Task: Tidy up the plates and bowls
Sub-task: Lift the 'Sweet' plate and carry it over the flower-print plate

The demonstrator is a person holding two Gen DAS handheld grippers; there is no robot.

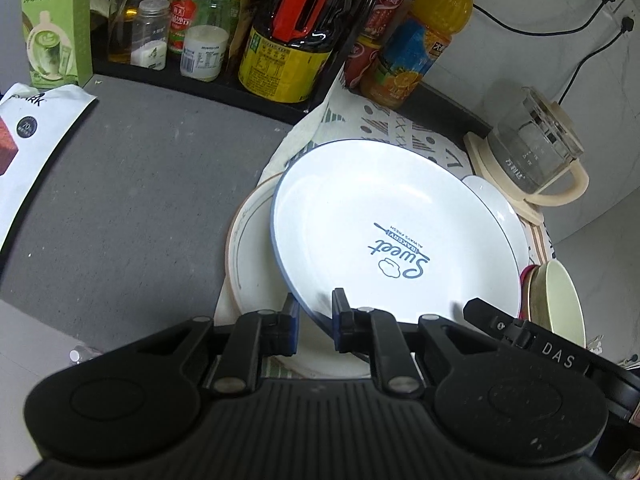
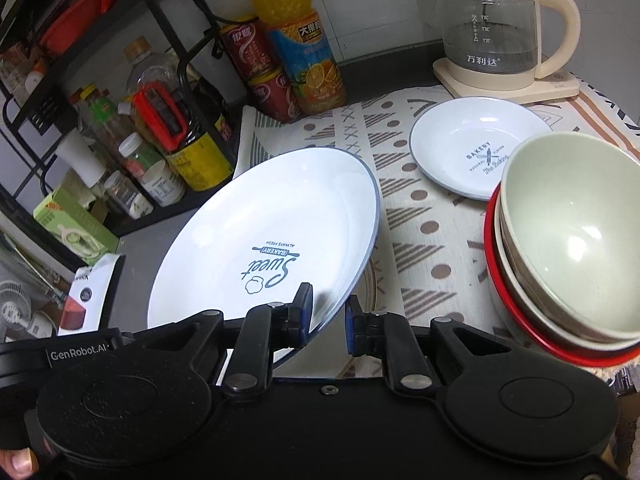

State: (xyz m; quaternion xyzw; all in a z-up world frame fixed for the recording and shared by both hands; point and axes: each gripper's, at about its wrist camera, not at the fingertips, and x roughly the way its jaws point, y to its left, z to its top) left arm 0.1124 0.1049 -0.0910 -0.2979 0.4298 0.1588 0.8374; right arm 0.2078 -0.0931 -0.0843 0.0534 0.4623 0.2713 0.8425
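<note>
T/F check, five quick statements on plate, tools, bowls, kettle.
1. Both tools grip the big Sweet Bakery plate. True: left tool and right tool each pinch its rim.
2. The small Bakery plate sits inside the bowl stack. False: it lies on the patterned mat, beside the bowl stack.
3. The top bowl is pale green. True.
4. The glass kettle lies on its side. False: upright on its base.
5. The held plate carries food. False: nothing on it.
</note>
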